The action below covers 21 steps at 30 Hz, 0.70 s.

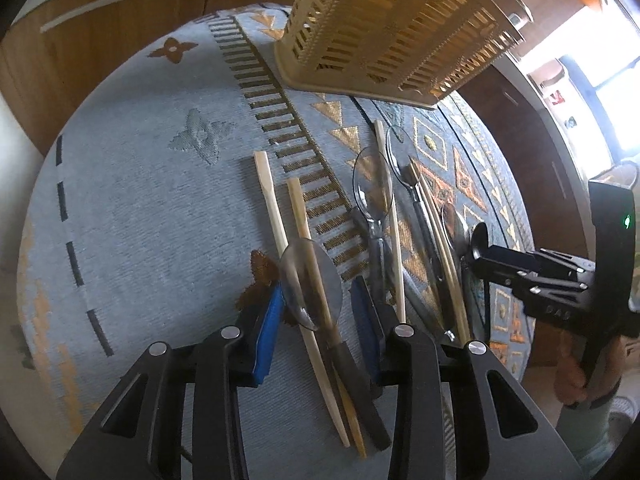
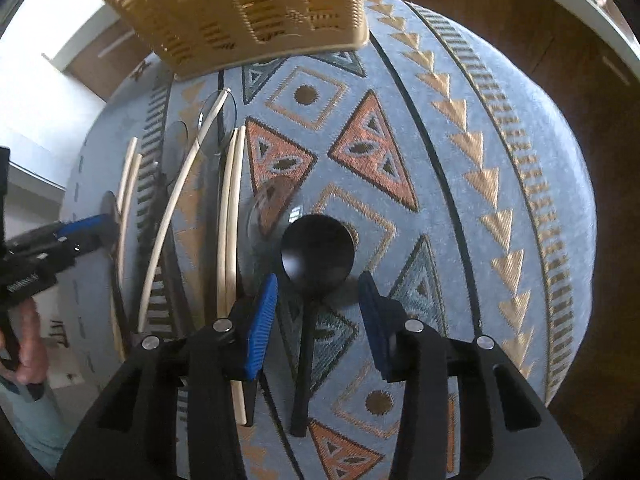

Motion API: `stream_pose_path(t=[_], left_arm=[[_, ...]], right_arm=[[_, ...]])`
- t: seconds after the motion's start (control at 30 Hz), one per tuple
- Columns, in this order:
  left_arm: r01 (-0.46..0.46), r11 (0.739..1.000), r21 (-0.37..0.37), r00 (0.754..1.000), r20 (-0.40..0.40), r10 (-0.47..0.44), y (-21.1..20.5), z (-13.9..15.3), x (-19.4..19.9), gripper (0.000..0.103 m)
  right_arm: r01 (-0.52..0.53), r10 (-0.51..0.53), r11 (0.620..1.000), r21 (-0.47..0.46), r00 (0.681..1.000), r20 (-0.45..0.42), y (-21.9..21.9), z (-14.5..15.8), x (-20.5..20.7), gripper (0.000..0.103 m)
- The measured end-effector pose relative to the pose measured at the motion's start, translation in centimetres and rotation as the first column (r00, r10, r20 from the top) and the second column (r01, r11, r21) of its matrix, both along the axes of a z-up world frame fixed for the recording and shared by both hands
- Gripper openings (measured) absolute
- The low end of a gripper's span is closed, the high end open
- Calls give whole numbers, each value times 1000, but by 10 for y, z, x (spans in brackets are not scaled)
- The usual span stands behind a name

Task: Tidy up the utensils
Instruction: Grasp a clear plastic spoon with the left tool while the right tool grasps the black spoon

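the left wrist view takes in most of the scattered cutlery on the patterned tabletop: a clear spoon lying right between the left gripper fingers, two wooden chopsticks running under and past it, two more clear spoons further up the cloth, and a bundle of chopsticks toward the right. this view also shows the right gripper coming in from the right edge, its tip down at the cloth beside a dark spoon bowl, though from here whether its fingers are apart cannot be told. the beige slotted basket stands at the far side of the tabletop, well apart from the utensils near the grippers. the right wrist view shows what the other hides: a black spoon lying flat on the cloth, its round bowl just ahead of the blue pads and its thin handle running back between them, with a clear spoon partly tucked beside its bowl and a pair of chopsticks just left. the right fingers stand wide apart on either side of the black handle, not touching it. the left fingers are likewise spread, the clear spoon's bowl between them; contact cannot be judged.
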<state>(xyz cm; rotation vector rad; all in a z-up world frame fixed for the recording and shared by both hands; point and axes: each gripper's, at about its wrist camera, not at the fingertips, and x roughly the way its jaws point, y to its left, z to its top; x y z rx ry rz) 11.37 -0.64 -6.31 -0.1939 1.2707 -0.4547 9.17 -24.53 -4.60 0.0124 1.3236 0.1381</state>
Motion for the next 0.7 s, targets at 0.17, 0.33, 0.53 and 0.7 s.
stream_pose_path(t=[0.17, 0.33, 0.53, 0.7], left_arm=[[5, 999, 44, 1000, 21, -6, -9, 1, -1, 35], [32, 990, 138, 997, 65, -41, -27, 3, -8, 43], [76, 962, 262, 987, 119, -110, -47, 6, -12, 47], [68, 964, 256, 984, 141, -107, -39, 9, -8, 31]], right_arm=[[-48, 49, 993, -112, 999, 12, 27, -4, 4, 39], [-62, 63, 991, -115, 998, 8, 39, -8, 4, 39], [-83, 82, 989, -119, 997, -11, 37, -10, 8, 37], [-90, 91, 991, -96, 996, 7, 30, -8, 5, 33]])
